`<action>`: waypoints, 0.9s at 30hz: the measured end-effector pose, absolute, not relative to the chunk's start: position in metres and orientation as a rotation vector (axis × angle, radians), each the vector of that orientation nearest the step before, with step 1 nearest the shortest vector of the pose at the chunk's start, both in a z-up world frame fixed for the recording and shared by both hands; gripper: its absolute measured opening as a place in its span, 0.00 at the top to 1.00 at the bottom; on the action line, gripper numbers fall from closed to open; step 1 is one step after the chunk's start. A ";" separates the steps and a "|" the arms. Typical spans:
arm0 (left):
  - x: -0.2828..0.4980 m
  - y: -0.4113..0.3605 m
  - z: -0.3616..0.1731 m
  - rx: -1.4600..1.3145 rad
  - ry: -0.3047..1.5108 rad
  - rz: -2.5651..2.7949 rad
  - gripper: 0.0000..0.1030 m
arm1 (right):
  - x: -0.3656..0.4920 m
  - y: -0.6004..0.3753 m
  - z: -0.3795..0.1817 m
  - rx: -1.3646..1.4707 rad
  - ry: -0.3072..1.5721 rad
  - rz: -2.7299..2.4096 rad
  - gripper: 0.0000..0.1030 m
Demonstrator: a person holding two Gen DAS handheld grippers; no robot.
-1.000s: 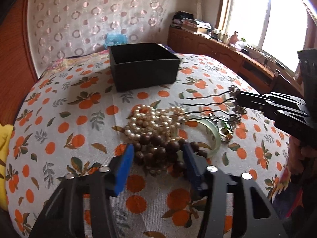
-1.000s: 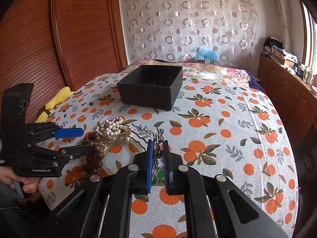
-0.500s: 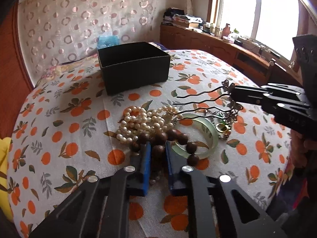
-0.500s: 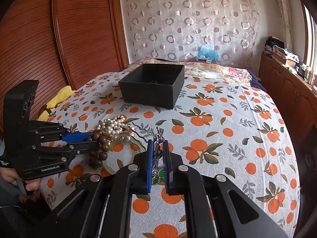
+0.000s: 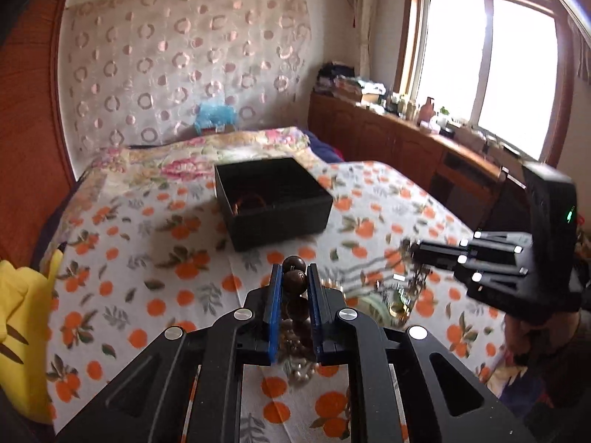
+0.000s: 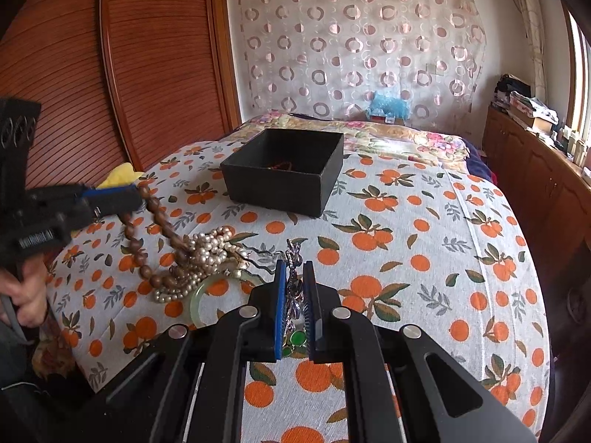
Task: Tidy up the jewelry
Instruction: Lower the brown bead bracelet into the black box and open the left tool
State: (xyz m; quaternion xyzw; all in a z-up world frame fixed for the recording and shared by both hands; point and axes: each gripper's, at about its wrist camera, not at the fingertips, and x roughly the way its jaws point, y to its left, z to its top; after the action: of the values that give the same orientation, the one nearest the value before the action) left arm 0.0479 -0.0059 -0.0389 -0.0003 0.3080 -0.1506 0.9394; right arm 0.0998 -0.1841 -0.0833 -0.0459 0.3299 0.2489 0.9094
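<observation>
My left gripper [image 5: 292, 277] is shut on a brown wooden bead strand [image 5: 293, 281] and holds it lifted above the bed; in the right wrist view the strand [image 6: 155, 210] hangs from it down to the pile. My right gripper [image 6: 295, 280] is shut on a metal hair comb [image 6: 293, 288] with a green stone. A pearl necklace [image 6: 207, 254] and a pale green bangle [image 6: 195, 304] lie on the bedspread. An open black box [image 5: 271, 203] [image 6: 284, 177] sits further back with a reddish bracelet inside.
The orange-print bedspread [image 6: 424, 258] covers the bed. A wooden sliding wardrobe [image 6: 110, 74] stands at the left, a wooden cabinet [image 5: 406, 147] under the window at the right. A yellow cloth [image 5: 22, 313] lies at the bed's left edge.
My left gripper has risen from the pile, lifting the brown bead strand with it. The right gripper still holds the hair comb in about the same place.
</observation>
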 end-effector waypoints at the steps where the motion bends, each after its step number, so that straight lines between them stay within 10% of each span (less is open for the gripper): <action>1: 0.049 -0.005 -0.036 -0.001 0.623 -0.306 0.88 | 0.100 -0.184 -0.082 -0.095 0.678 0.514 0.90; 27: 0.089 0.000 0.006 0.029 0.545 -0.247 0.88 | 0.165 -0.163 -0.025 -0.153 0.568 0.485 0.91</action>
State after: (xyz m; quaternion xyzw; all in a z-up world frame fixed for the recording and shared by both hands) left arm 0.0895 -0.0004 0.0056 0.0141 0.2682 -0.1218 0.9555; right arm 0.1651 -0.1627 -0.0251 -0.0748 0.2772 0.2366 0.9282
